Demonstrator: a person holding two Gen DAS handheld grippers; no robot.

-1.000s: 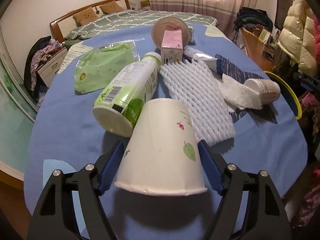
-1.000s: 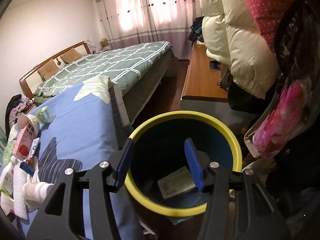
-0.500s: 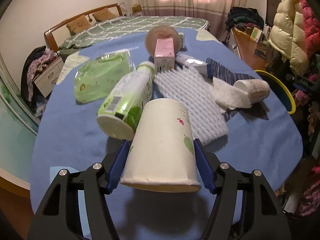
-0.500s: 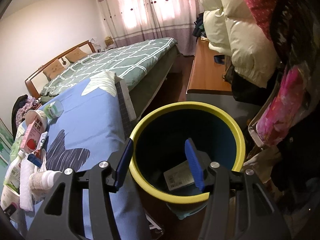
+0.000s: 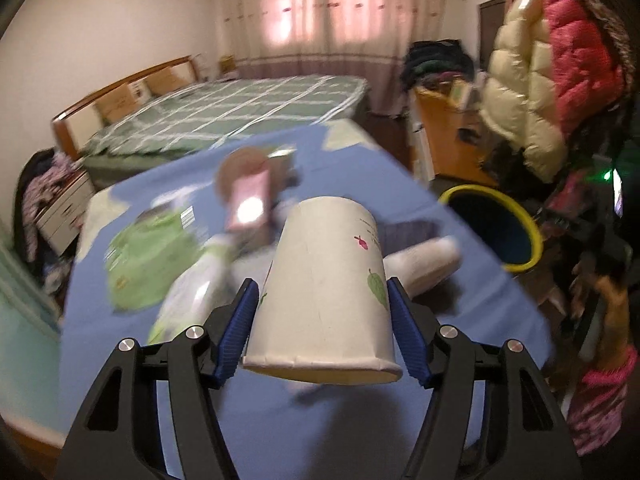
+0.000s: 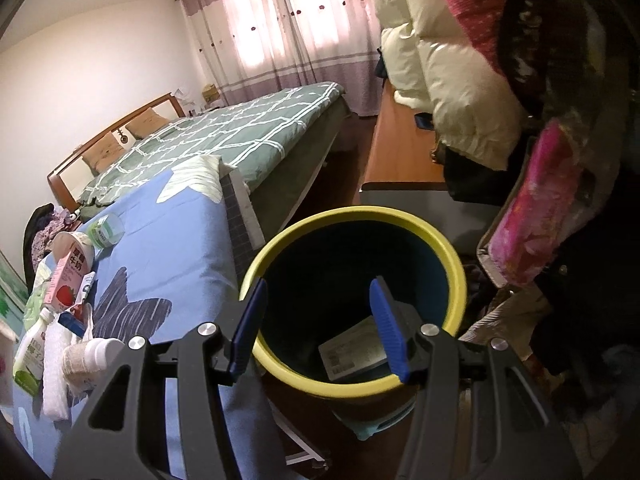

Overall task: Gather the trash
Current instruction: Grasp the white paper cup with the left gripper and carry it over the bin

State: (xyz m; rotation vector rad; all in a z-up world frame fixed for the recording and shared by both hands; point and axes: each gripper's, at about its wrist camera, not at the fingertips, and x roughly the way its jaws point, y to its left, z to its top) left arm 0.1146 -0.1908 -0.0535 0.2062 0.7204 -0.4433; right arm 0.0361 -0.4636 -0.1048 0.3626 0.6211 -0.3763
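My left gripper point(image 5: 323, 330) is shut on a white paper cup point(image 5: 324, 288) with leaf prints, lifted above the blue-clothed table point(image 5: 120, 344). The yellow-rimmed dark bin point(image 5: 494, 232) stands off the table's right edge. In the right wrist view my right gripper point(image 6: 320, 324) is open and empty, held over the bin point(image 6: 448, 264), which holds a flat carton point(image 6: 352, 348). Left on the table are a green bottle point(image 6: 30, 354), a pink milk carton point(image 6: 68, 280), white foam netting point(image 6: 56, 376) and a small white bottle point(image 6: 94, 354).
A green bag point(image 5: 148, 256) lies on the table's left side. A bed point(image 6: 224, 136) is behind the table. A wooden desk point(image 6: 400, 152) and hanging padded coats point(image 6: 452, 92) crowd the right side near the bin.
My left gripper has lifted the paper cup off the table and swung right toward the bin; the view is motion-blurred. My right gripper stays open over the bin, drifting slightly.
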